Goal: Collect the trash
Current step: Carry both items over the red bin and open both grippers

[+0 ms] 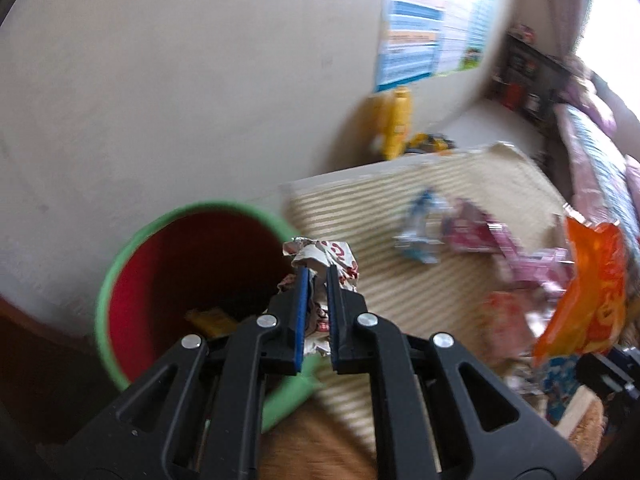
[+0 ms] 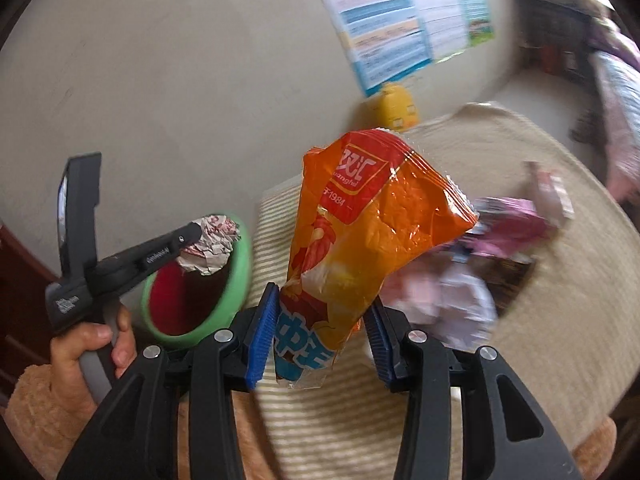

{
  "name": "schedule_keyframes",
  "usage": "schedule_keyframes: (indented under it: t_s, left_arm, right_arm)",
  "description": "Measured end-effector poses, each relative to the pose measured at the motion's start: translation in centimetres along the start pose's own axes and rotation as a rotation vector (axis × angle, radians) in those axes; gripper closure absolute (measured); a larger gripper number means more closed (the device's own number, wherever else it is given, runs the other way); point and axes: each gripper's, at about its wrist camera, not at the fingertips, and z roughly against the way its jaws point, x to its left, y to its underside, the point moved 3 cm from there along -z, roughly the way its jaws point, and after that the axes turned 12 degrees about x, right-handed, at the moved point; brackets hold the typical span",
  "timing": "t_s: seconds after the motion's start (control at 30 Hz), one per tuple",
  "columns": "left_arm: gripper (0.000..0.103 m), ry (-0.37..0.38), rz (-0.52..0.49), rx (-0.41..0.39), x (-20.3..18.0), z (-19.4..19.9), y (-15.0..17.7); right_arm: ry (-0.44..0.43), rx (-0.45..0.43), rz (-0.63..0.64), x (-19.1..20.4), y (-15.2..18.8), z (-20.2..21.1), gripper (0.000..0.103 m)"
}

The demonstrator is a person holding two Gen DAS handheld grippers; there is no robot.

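My left gripper [image 1: 317, 272] is shut on a crumpled white and red wrapper [image 1: 334, 256]. It hangs at the right rim of a green bin [image 1: 120, 260] with a red inside. In the right wrist view the same wrapper [image 2: 210, 248] sits in the left gripper [image 2: 196, 234] above the bin [image 2: 240, 272], and a hand [image 2: 92, 344] holds that gripper's handle. My right gripper [image 2: 320, 300] is shut on the lower end of an orange snack bag [image 2: 372, 220], which stands up above a striped mat. The bag [image 1: 588, 288] also shows at the right of the left wrist view.
A yellow wrapper [image 1: 212, 320] lies inside the bin. Several pink and blue wrappers [image 1: 460, 232] are scattered on the beige striped mat [image 1: 360, 208]. A yellow bottle [image 1: 400, 120] stands by the wall under a poster [image 1: 432, 32]. Dark wooden furniture [image 1: 36, 360] is left of the bin.
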Motion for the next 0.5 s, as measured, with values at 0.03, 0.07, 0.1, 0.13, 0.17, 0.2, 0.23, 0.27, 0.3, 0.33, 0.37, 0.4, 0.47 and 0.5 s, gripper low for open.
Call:
schedule_keyframes:
  t_s: [0.03,0.07,0.1,0.13,0.17,0.2,0.23,0.27,0.3,0.33,0.37,0.4,0.47,0.5]
  left_arm:
    - [0.094,-0.015,0.021,0.006,1.2,-0.3,0.1]
    - [0.094,-0.031,0.049,0.015,2.7,-0.6,0.4]
    - [0.094,-0.043,0.069,0.02,3.9,-0.9,0.5]
    - [0.095,-0.056,0.087,0.025,5.0,-1.1,0.8]
    - [0.095,-0.071,0.108,0.032,6.3,-1.5,1.1]
    - [0.094,-0.079,0.124,0.039,7.3,-1.8,1.3]
    - [0.094,-0.085,0.141,0.048,8.1,-2.1,1.5]
    - [0.094,-0.089,0.161,0.058,9.1,-2.4,1.9]
    - [0.094,-0.09,0.177,0.065,9.8,-2.7,2.1]
    - [0.094,-0.089,0.189,0.07,10.3,-2.9,2.4]
    - [0.095,-0.087,0.203,0.076,11.0,-3.1,2.7]
    - [0.094,-0.084,0.209,0.08,11.3,-3.3,2.9]
    - [0.094,-0.078,0.226,0.09,12.0,-3.7,3.3]
    - [0.094,-0.076,0.232,0.092,12.3,-3.8,3.4]
  right_arm:
    - [-0.012,0.008,0.015,0.7,-0.3,-0.4,0.062]
    - [-0.028,0.019,0.038,1.6,-0.8,-1.1,0.062]
    - [-0.051,0.032,0.067,2.7,-1.3,-1.8,0.062]
    - [-0.069,0.045,0.087,3.6,-1.8,-2.4,0.062]
    - [-0.095,0.065,0.113,4.8,-2.3,-3.4,0.062]
    - [-0.11,0.076,0.127,5.6,-2.7,-4.0,0.062]
    - [-0.126,0.087,0.146,6.6,-3.1,-4.7,0.061]
    - [-0.138,0.099,0.167,7.4,-3.5,-5.5,0.061]
    - [-0.156,0.118,0.196,8.7,-3.9,-6.4,0.061]
    - [-0.17,0.131,0.215,9.5,-4.2,-7.1,0.061]
    - [-0.183,0.144,0.235,10.4,-4.3,-7.8,0.061]
    - [-0.191,0.16,0.26,11.4,-4.5,-8.7,0.061]
    - [-0.191,0.185,0.294,12.8,-4.7,-10.0,0.061]
    - [-0.191,0.197,0.313,13.5,-4.7,-10.7,0.06]
